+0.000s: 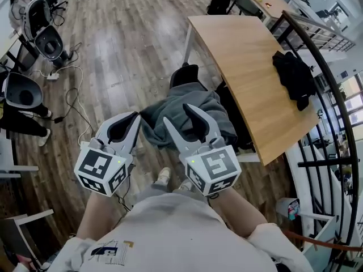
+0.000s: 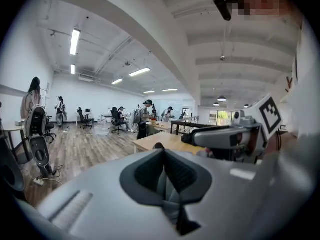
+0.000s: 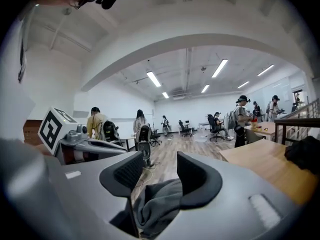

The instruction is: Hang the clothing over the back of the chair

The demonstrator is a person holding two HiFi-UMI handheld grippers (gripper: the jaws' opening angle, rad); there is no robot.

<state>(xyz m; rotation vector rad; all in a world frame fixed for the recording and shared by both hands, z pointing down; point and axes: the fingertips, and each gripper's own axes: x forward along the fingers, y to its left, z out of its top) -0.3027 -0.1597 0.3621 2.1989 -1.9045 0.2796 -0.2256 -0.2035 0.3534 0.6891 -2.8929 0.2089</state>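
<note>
Now heaped on the chair: grey clothing (image 1: 181, 103), a gripper at either edge

Clothing lies bunched on the black chair (image 1: 184, 75) beside the wooden table (image 1: 244, 55); left gripper (image 1: 136, 116) has its jaws pinched together on a fold; right gripper (image 1: 176, 113) stands partly open, cloth bunched low between its jaws, unclamped; black garment (image 1: 295, 78) on the table.

Open floor (image 1: 125, 50) on your left, table (image 1: 244, 61) close on your right, chair (image 1: 184, 73) heaped with clothing (image 1: 181, 103) straight ahead of you
</note>
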